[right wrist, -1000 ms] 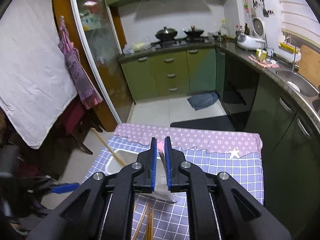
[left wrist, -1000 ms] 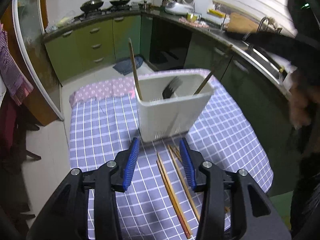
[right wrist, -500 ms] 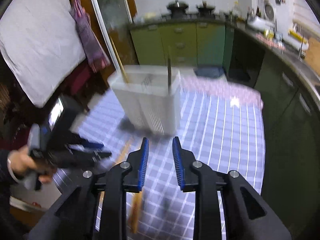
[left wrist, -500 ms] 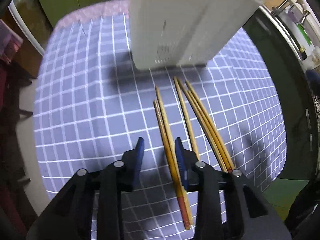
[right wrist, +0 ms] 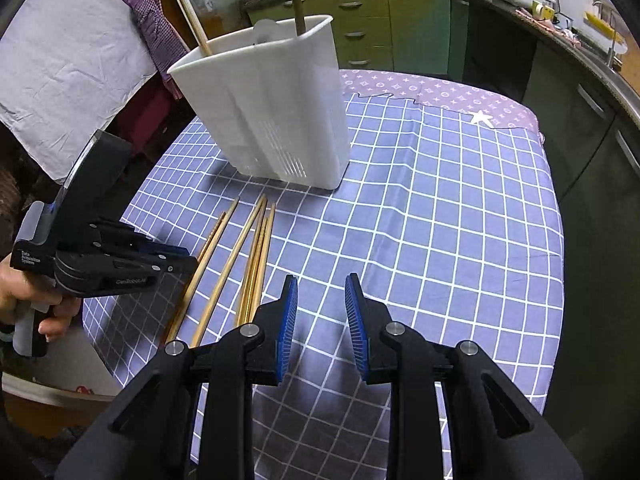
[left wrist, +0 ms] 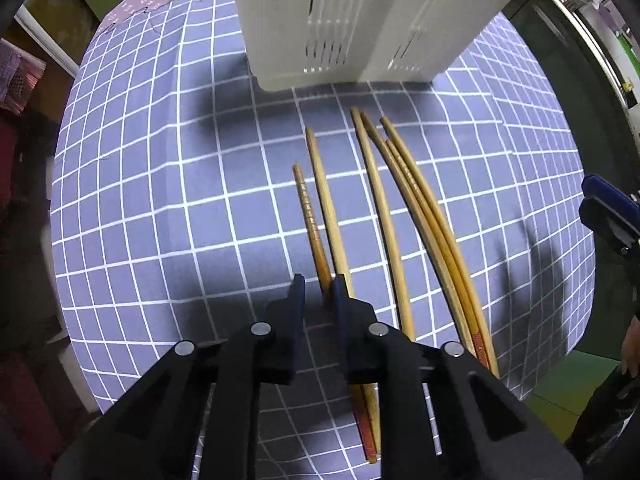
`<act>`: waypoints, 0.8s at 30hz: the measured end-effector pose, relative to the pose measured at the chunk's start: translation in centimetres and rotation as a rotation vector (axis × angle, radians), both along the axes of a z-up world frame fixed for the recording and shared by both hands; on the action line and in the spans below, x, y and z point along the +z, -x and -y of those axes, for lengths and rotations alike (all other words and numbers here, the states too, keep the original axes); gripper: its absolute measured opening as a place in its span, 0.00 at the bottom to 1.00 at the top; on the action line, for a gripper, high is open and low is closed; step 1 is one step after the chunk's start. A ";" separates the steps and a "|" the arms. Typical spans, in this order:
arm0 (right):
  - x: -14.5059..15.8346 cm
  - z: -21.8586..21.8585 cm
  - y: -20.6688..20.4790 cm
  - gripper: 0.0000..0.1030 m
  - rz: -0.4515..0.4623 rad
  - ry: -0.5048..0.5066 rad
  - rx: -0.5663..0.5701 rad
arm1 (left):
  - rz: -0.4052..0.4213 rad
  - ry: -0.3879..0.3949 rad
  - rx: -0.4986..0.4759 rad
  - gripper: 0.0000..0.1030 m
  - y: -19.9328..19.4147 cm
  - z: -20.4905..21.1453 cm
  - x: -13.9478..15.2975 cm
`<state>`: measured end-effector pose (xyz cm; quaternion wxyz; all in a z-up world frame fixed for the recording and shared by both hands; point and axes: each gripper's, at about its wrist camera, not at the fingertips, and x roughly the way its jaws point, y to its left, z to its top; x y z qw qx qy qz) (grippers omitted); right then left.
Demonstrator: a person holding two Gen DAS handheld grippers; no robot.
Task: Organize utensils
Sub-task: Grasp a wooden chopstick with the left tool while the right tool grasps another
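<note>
Several wooden chopsticks (left wrist: pixel 384 208) lie side by side on the checked tablecloth (left wrist: pixel 160 200), in front of a white utensil holder (left wrist: pixel 352 20). My left gripper (left wrist: pixel 319 292) is low over the leftmost chopstick (left wrist: pixel 308 208), its jaws narrowly apart around the stick's shaft. In the right wrist view the holder (right wrist: pixel 272 112) holds two upright sticks, the chopsticks (right wrist: pixel 240 256) lie left of my right gripper (right wrist: pixel 321 312), which is open and empty above the cloth. The left gripper (right wrist: pixel 188 262) shows there too.
The table's front edge and right edge (left wrist: pixel 540 384) are close to the chopstick ends. A pink patterned cloth (right wrist: pixel 440 92) covers the far end of the table. Green kitchen cabinets (right wrist: pixel 380 20) stand behind.
My left gripper has dropped down to the chopsticks and narrowed its jaws around the leftmost one. My right gripper has opened and swung down over the table.
</note>
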<state>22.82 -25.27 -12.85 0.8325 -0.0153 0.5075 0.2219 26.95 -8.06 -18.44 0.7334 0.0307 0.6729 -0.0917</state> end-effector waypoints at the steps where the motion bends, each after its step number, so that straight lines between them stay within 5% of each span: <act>1: 0.0 -0.1 0.0 0.24 -0.002 0.000 0.002 | -0.003 -0.005 -0.001 0.13 0.1 0.2 -0.1; 13: -1.3 -2.2 0.3 0.24 -0.036 0.045 0.046 | 0.025 0.000 0.004 0.06 0.7 1.3 -0.1; 24: -4.4 -6.6 -0.8 0.24 -0.146 0.063 0.128 | 0.199 0.051 -0.008 0.06 2.6 -1.1 5.1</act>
